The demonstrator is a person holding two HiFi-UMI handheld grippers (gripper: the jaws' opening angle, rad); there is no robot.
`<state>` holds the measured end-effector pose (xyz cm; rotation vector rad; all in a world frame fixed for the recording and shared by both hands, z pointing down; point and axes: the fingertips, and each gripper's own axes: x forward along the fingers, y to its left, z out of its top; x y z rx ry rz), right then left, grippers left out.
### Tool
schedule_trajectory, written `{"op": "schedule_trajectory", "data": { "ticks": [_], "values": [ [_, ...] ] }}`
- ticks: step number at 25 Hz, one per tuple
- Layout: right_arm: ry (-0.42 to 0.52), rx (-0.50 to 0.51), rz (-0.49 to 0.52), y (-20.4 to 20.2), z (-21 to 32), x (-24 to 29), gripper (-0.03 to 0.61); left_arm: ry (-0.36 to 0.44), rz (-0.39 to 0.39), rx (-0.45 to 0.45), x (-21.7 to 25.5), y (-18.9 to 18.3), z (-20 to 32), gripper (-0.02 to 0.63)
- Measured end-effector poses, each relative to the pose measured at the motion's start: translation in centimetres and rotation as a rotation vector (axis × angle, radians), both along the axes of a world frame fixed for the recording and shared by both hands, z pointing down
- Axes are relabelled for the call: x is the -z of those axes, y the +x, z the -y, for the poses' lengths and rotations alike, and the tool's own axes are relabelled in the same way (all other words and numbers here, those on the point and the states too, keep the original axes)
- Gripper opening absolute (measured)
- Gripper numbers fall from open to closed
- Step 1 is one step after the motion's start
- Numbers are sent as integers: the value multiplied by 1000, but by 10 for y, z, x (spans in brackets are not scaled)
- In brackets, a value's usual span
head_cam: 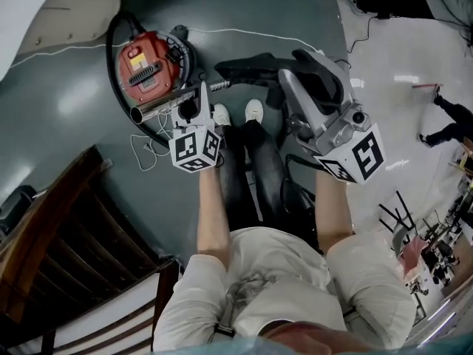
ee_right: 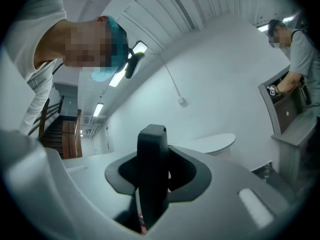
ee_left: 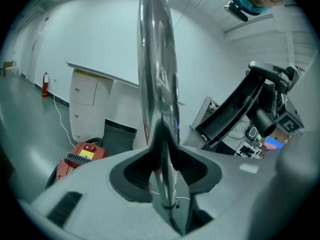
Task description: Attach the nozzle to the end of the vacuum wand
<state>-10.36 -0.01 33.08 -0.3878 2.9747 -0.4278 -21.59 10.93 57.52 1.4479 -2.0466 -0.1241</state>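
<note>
In the head view my left gripper point(head_cam: 194, 106) is shut on the chrome vacuum wand point(head_cam: 159, 108), which lies slanted above the red vacuum cleaner point(head_cam: 150, 65) on the floor. My right gripper point(head_cam: 299, 76) is shut on the black nozzle point(head_cam: 255, 66), held to the right of the wand's end and apart from it. The left gripper view shows the wand point(ee_left: 159, 104) standing between the jaws of that gripper point(ee_left: 165, 169), with the nozzle point(ee_left: 232, 111) off to the right. In the right gripper view the nozzle point(ee_right: 151, 159) fills the gap of that gripper point(ee_right: 152, 176).
A black hose point(head_cam: 112, 50) loops round the red vacuum, and a white cord point(head_cam: 244, 31) trails over the grey floor. A wooden stair rail point(head_cam: 66, 228) is at lower left. My shoes point(head_cam: 236, 113) are below the grippers. A white cabinet point(ee_left: 87, 101) stands by the wall. A person point(ee_right: 296, 49) stands at a counter.
</note>
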Motion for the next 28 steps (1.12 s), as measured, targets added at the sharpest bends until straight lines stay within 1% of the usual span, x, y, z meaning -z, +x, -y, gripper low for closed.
{"op": "schedule_trajectory", "data": {
  "ticks": [3, 6, 10, 12, 14, 18, 22, 25, 28],
  "values": [
    [14, -29, 36, 10, 1, 22, 115, -1, 37, -33, 17, 8, 5, 153],
    [42, -53, 80, 19, 5, 49, 115, -3, 71, -87, 32, 21, 16, 153],
    [91, -79, 138, 43, 9, 108, 115, -5, 116, -176, 73, 59, 36, 155],
    [114, -93, 158, 52, 11, 129, 115, -3, 134, -217, 86, 75, 45, 155],
    [131, -110, 170, 57, 13, 136, 115, 0, 150, -255, 88, 85, 53, 155],
    [168, -159, 186, 63, 21, 138, 115, 6, 189, -311, 83, 91, 64, 155],
    [189, -210, 203, 79, 29, 144, 115, -8, 253, -364, 83, 100, 80, 156],
    [190, -237, 216, 86, 32, 136, 115, -24, 292, -389, 73, 103, 91, 156],
    [199, -263, 237, 108, 37, 155, 115, -35, 325, -423, 85, 126, 103, 158]
  ]
}}
